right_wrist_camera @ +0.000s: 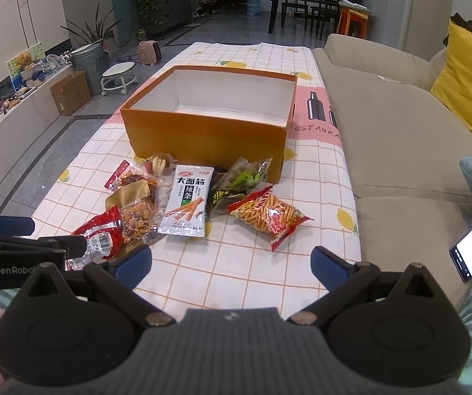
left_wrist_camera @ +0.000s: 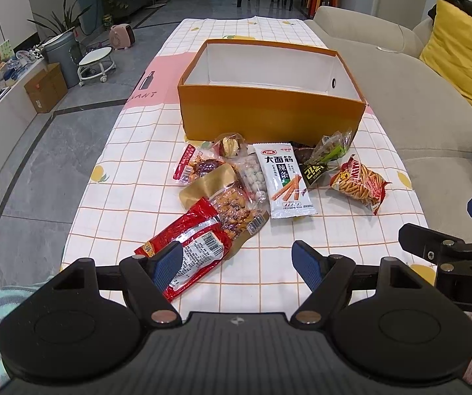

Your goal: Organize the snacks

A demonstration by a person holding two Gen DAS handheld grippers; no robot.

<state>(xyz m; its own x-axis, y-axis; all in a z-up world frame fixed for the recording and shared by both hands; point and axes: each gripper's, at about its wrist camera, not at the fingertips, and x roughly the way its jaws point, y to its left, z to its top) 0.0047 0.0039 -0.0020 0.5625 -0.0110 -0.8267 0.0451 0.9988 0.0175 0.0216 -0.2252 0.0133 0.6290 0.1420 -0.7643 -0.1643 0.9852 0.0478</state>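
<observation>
We are in a living room with a grey tiled floor, working over a long counter [left_wrist_camera: 137, 197] covered by a white checked cloth with lemon prints, a beige sofa [left_wrist_camera: 410, 98] running along its right side.

Our left gripper [left_wrist_camera: 237, 260] hovers above the near end of the counter, its blue-padded fingers spread wide and holding nothing; its left pad sits over the near end of a red sausage packet [left_wrist_camera: 189, 247]. Our right gripper [right_wrist_camera: 231, 265] is likewise spread and empty, above bare cloth just short of the snack pile.

Beyond the red packet lie a gold-edged bag of nuts [left_wrist_camera: 226, 197] and a clear pouch of pale round sweets [left_wrist_camera: 252, 177], overlapping each other. Beside them lies a white spicy gluten strip packet [left_wrist_camera: 283, 181], then a dark packet [left_wrist_camera: 315, 171] partly under a clear bag of green vegetable snack [left_wrist_camera: 331, 148]. Farthest right, slightly apart, is a red-and-yellow bag of crunchy sticks [left_wrist_camera: 361, 181].

Behind the pile stands an open orange box [left_wrist_camera: 268, 115] with a white interior, nothing visible inside, the farthest snacks touching its front wall.
</observation>
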